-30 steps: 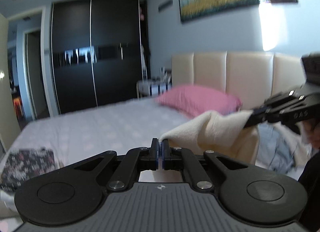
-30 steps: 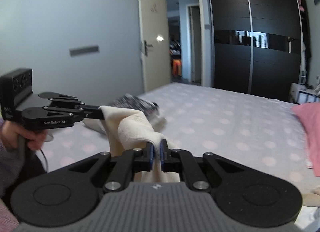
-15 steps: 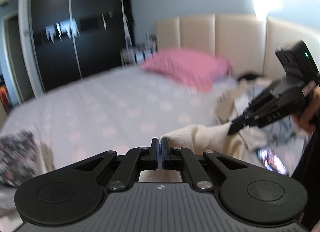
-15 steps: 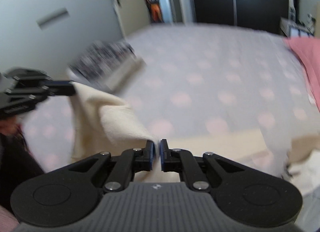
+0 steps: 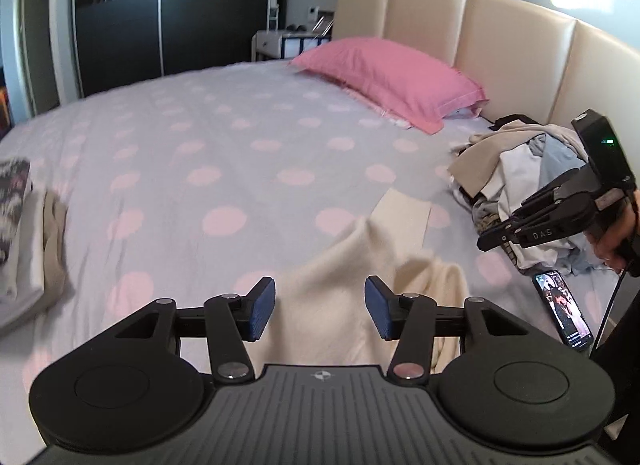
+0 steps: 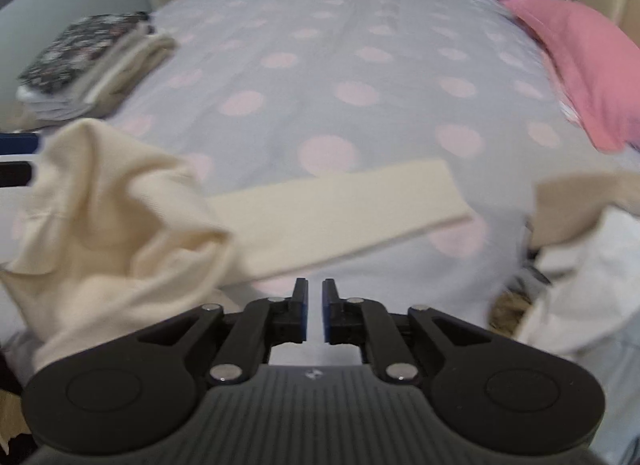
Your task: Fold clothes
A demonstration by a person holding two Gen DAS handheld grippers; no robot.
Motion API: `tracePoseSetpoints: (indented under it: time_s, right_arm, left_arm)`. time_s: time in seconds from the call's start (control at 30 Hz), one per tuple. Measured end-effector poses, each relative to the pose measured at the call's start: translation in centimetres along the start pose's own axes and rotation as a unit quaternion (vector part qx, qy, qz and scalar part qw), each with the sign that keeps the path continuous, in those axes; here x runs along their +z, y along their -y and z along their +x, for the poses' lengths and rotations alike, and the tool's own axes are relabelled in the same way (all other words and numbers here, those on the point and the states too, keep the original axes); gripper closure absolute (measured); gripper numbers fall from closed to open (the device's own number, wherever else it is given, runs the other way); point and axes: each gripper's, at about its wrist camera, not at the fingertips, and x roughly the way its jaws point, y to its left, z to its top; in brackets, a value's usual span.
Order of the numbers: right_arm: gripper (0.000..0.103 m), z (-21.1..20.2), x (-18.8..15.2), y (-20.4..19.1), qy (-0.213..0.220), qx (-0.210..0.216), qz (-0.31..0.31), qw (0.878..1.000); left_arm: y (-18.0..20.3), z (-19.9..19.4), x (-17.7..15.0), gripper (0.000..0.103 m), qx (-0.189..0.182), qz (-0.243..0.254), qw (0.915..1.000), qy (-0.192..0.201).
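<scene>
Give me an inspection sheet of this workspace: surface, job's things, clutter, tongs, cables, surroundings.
Surface: bed with a pale sheet with pink dots, mostly bare in the middle.
Job's things: cream garment lies crumpled on the sheet, one sleeve flat; unfolded pile by the headboard; folded stack at the far end.
Clutter: phone, screen lit, beside the pile; pink pillow.
Tongs: left tongs wide open over the garment; right tongs slightly apart, holding nothing.
Cables: one black cable hangs from the right handle.
Surroundings: padded headboard, dark wardrobe.
</scene>
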Motion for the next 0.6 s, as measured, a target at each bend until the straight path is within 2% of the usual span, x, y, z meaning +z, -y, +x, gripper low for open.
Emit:
tracePoseSetpoints:
  time_s: [0.03, 0.07, 0.1, 0.17, 0.27, 0.3, 0.4, 0.53, 0.57, 0.6]
  right_arm:
    - [0.089, 0.1, 0.1, -0.5, 0.006, 0.005, -0.012, 1.000]
    - [0.081, 0.2, 0.3, -1.0, 0.011, 0.010, -0.023, 1.000]
    - [0.068, 0.2, 0.4, -1.5, 0.017, 0.015, -0.035, 0.999]
    - [0.060, 0.4, 0.7, -2.5, 0.028, 0.026, -0.058, 0.998]
    - [0.049, 0.8, 1.3, -4.0, 0.041, 0.031, -0.093, 0.994]
    - [0.048, 1.0, 1.6, -4.5, 0.044, 0.030, -0.105, 0.993]
    - [0.048, 1.6, 2.3, -6.1, 0.053, 0.028, -0.141, 0.988]
    - [0.052, 2.8, 2.9, -7.3, 0.053, 0.018, -0.172, 0.984]
    - [0.060, 3.1, 3.0, -7.3, 0.047, 0.021, -0.169, 0.984]
    - [0.077, 3.3, 3.0, -7.4, 0.041, 0.024, -0.167, 0.985]
  left_arm:
    - [-0.1, -0.2, -0.1, 0.052, -0.001, -0.002, 1.0000, -0.004]
    - [-0.1, -0.4, -0.2, 0.051, -0.002, 0.000, 1.0000, -0.008]
    - [0.2, -0.6, -0.3, 0.049, -0.004, 0.003, 0.9999, -0.011]
    - [1.0, -1.0, -0.7, 0.043, -0.012, 0.013, 0.9997, -0.015]
    - [2.2, -0.9, -1.3, 0.041, -0.028, 0.027, 0.9988, -0.031]
    - [2.6, -0.7, -1.5, 0.041, -0.033, 0.032, 0.9981, -0.040]
    - [3.6, 0.3, -2.4, 0.041, -0.034, 0.054, 0.9953, -0.073]
    - [4.2, 1.5, -3.5, 0.043, 0.004, 0.086, 0.9909, -0.103]
    - [4.2, 1.6, -3.7, 0.048, 0.012, 0.090, 0.9901, -0.107]
    - [4.1, 1.6, -3.8, 0.053, 0.018, 0.091, 0.9899, -0.108]
